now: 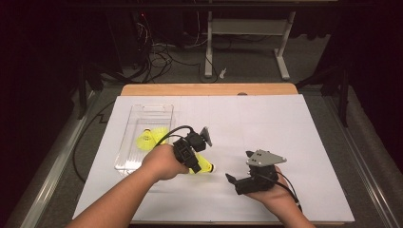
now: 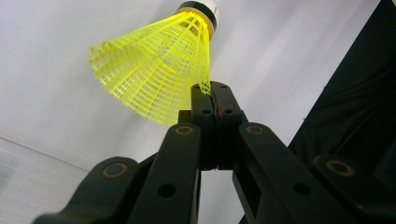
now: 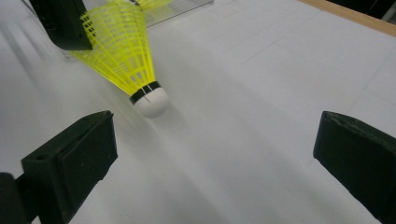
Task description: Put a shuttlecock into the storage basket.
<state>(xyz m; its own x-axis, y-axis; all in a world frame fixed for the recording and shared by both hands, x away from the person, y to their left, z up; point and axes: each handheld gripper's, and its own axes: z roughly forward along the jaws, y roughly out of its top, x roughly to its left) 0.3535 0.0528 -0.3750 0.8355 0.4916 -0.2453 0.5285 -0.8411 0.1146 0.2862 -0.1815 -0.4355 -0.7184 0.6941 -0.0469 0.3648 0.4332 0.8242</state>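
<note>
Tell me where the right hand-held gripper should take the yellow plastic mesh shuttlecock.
Grip the white rounded cork tip of the yellow plastic mesh shuttlecock, probably from the open tip side. It is solid and points toward the open right hand-held gripper; the flimsy skirt rim is already pinched by the left hand-held gripper.

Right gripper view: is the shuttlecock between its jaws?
No. The right gripper stands wide open with bare white table between its jaws, and the yellow shuttlecock lies ahead of them, its skirt pinched by the left gripper.
</note>
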